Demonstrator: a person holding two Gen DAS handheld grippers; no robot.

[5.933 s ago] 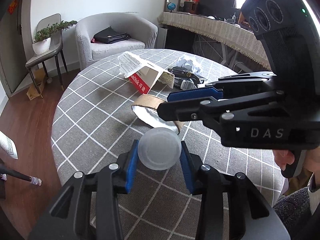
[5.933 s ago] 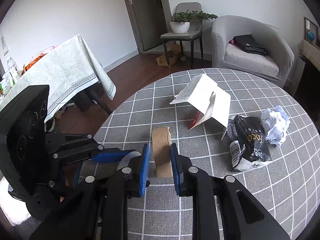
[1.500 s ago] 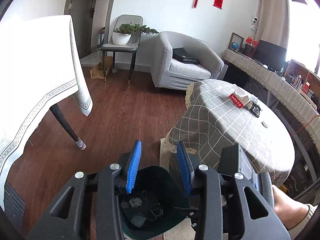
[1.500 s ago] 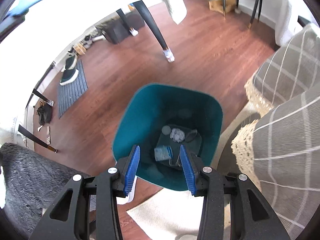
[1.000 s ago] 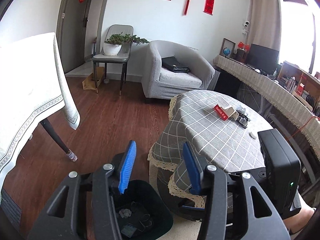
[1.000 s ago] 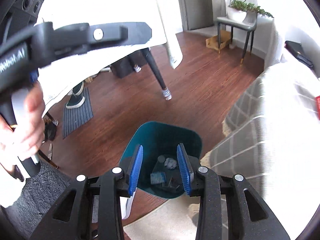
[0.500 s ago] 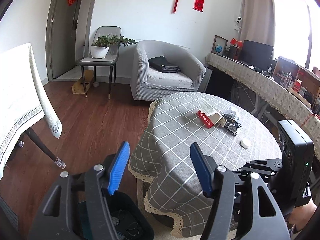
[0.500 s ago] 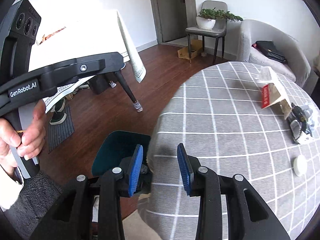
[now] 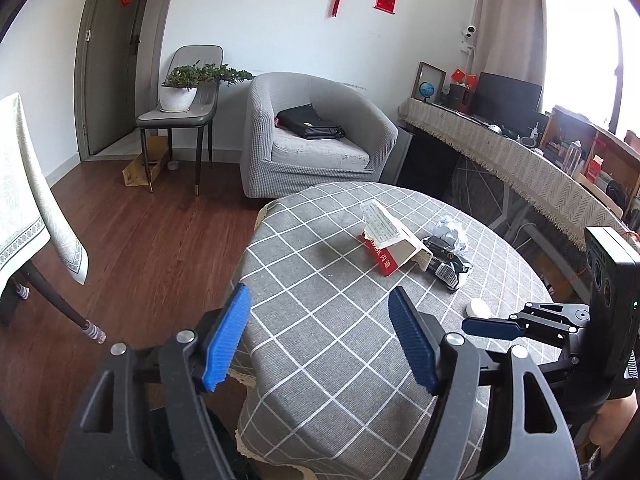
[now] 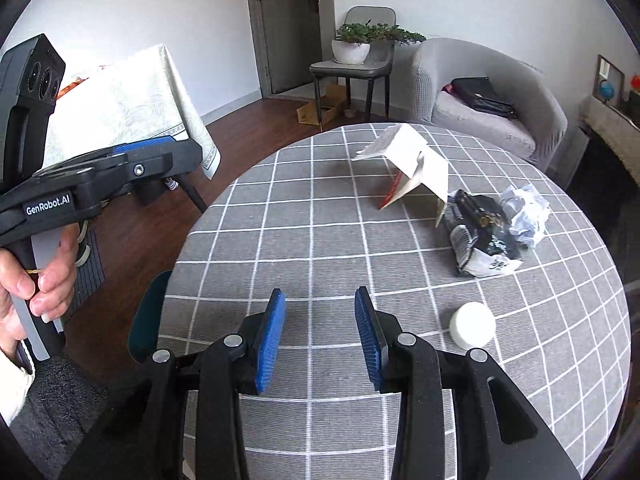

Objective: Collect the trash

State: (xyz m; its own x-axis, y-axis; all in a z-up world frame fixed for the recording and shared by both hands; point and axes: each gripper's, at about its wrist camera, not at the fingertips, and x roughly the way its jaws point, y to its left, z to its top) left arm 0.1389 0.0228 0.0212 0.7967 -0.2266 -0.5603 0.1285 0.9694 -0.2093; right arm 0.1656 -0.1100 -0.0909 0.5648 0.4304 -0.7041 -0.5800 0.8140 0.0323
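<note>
Checked round table (image 10: 320, 216) under two spread, empty claws: left claw (image 9: 320, 336), right claw (image 10: 320, 336).

Count on table (image 10: 320, 240): one torn cardboard box (image 10: 416, 164), one black wrapper (image 10: 480, 232), one crumpled paper ball (image 10: 526, 214), one white round lid (image 10: 472, 325). Beside table: one teal bin (image 10: 146, 320).

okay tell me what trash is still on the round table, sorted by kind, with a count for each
Cardboard box, opened and torn: 1
Black snack wrapper: 1
Crumpled paper ball: 1
White round lid: 1
Total: 4
</note>
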